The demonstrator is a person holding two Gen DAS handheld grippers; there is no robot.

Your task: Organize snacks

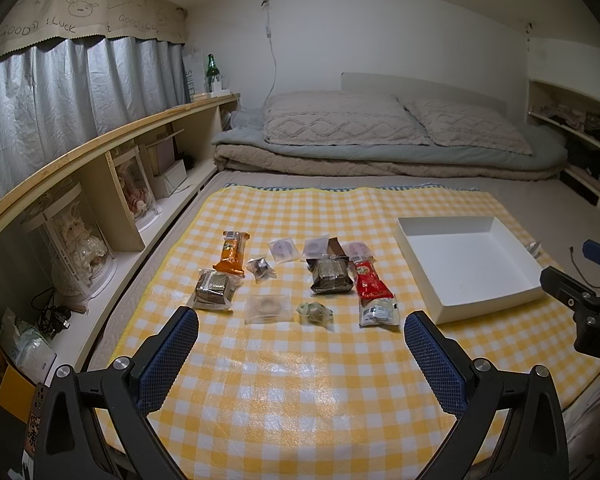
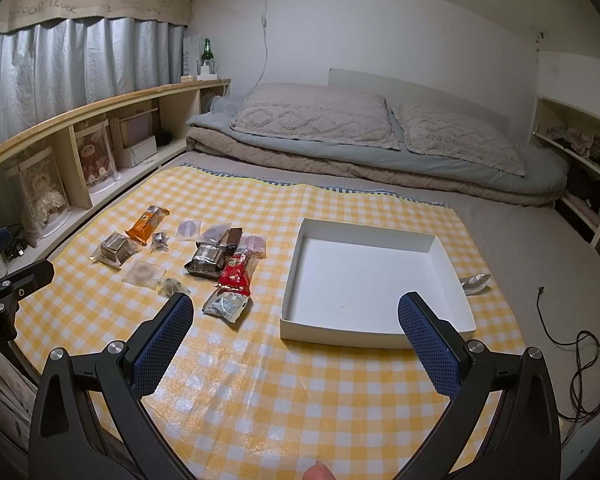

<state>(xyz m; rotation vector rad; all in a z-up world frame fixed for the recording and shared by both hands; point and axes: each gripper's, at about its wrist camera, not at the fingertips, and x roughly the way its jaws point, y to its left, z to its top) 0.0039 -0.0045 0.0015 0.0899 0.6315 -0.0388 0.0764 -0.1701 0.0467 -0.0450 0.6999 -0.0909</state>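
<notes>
Lying scattered on the yellow checked cloth [image 1: 300,380], the snacks look set out loose so each can be picked singly. From the left: an orange packet [image 1: 232,254], a brown cake in clear wrap [image 1: 214,286] just in front of it, a small dark sweet [image 1: 260,268], a flat clear sachet [image 1: 268,308], a green-wrapped sweet [image 1: 315,312], a bigger brown cake [image 1: 332,276], and a red packet [image 1: 370,284] with a silvery pouch [image 1: 378,312] touching its near end. Right of them, a little apart, sits the white box [image 2: 292,280], empty and open-topped, presumably where everything is meant to go.

Nothing has gone in yet, so I'd say the sorting is only starting. The left gripper [image 1: 300,334] hovers low over the near cloth, fingers spread wide and holding nothing, aimed at the cluster. The right gripper [image 2: 296,320] hangs likewise, jaws wide and bare, pointed toward the box's near wall. A thumb tip [image 2: 320,472] shows at that view's bottom edge.
</notes>
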